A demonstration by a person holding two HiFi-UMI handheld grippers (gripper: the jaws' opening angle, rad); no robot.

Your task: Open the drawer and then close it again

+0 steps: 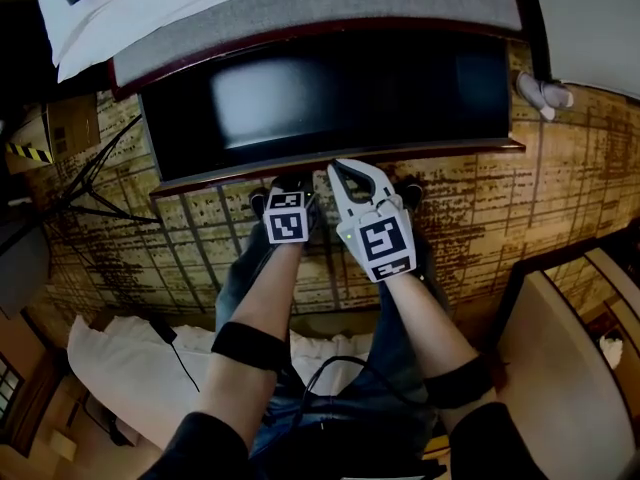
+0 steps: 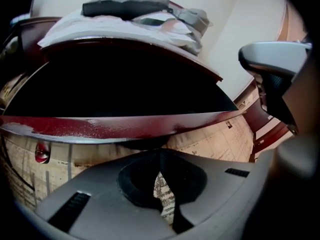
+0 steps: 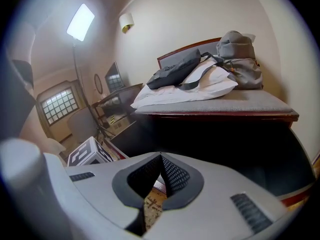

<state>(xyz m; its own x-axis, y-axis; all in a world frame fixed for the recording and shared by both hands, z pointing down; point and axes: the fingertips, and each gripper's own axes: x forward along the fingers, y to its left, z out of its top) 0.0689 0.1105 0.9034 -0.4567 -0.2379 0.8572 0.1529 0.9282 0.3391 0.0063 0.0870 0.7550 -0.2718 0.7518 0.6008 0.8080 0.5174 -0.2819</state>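
Note:
The drawer [image 1: 450,152] of a dark red bedside cabinet [image 1: 330,13] stands pulled out, its inside dark and its contents not visible. In the head view both grippers hang side by side just in front of the drawer's front rim. My left gripper [image 1: 290,186] is shut on nothing and mostly hidden under its marker cube. My right gripper [image 1: 345,173], white, is also shut and empty. In the left gripper view the shut left gripper [image 2: 160,184] sits just below the red front rim [image 2: 125,126]. In the right gripper view the right gripper [image 3: 160,179] faces the drawer's dark opening [image 3: 225,144].
A white pillow [image 3: 185,91] with a dark pouch [image 3: 175,69] and a grey bag [image 3: 240,56] lies on the cabinet's grey top. Patterned carpet [image 1: 560,188] surrounds the cabinet. A tripod [image 1: 85,193] and cardboard box [image 1: 70,123] stand left, furniture [image 1: 570,368] at right.

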